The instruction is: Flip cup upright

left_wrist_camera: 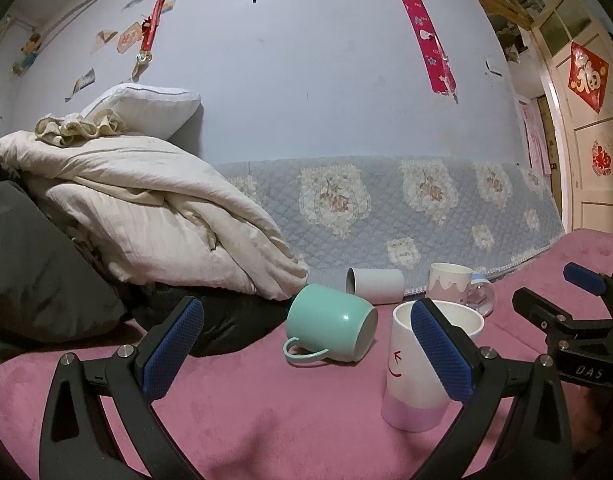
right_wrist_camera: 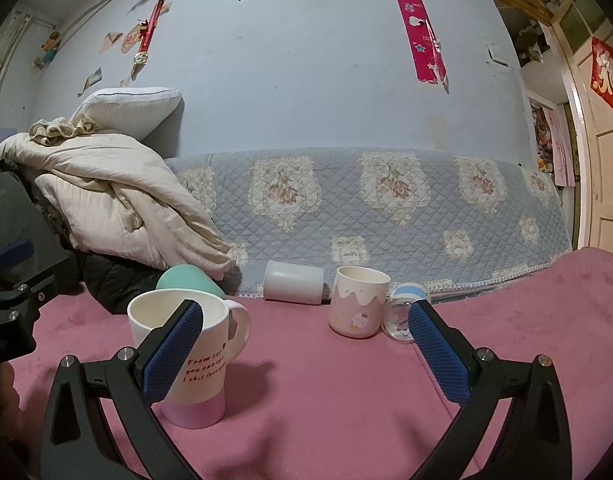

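A mint green mug (left_wrist_camera: 330,330) lies on its side on the pink blanket, mouth to the right, handle toward me; its top shows in the right wrist view (right_wrist_camera: 186,278). A white mug with a pink base (left_wrist_camera: 418,376) stands upright, also in the right wrist view (right_wrist_camera: 194,360). A plain white cup (left_wrist_camera: 376,285) (right_wrist_camera: 293,281) lies on its side further back. My left gripper (left_wrist_camera: 306,352) is open and empty in front of the green mug. My right gripper (right_wrist_camera: 306,354) is open and empty; it shows at the right edge of the left wrist view (left_wrist_camera: 554,292).
A pink-and-cream cup (right_wrist_camera: 358,302) stands upright beside a small clear glass (right_wrist_camera: 404,316) on its side. A heap of cream bedding (left_wrist_camera: 146,216) and a dark jacket (left_wrist_camera: 46,280) lie to the left. A quilted blue cover (right_wrist_camera: 386,208) runs along the wall.
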The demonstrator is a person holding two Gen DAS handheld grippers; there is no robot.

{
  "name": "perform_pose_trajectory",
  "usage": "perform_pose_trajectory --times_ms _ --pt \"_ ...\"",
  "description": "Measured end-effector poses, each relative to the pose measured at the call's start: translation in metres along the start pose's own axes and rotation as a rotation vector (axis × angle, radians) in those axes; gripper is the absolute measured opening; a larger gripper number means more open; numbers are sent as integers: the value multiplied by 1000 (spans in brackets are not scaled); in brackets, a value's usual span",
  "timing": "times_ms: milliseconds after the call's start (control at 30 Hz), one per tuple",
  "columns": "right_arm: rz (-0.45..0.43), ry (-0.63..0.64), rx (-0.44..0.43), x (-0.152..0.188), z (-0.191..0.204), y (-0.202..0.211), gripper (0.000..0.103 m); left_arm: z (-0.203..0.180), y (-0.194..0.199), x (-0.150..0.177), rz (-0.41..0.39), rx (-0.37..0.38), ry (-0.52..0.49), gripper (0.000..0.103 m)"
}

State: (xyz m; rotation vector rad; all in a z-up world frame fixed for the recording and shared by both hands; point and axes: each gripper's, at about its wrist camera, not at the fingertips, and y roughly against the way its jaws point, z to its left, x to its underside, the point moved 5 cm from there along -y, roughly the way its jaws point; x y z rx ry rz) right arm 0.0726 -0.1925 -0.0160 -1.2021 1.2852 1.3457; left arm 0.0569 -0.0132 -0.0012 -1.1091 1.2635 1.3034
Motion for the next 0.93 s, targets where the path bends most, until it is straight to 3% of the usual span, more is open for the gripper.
perform_pose_trajectory --times_ms 933 --pt "6 1 5 1 1 -2 103 0 -2 2 -1 -4 -14 103"
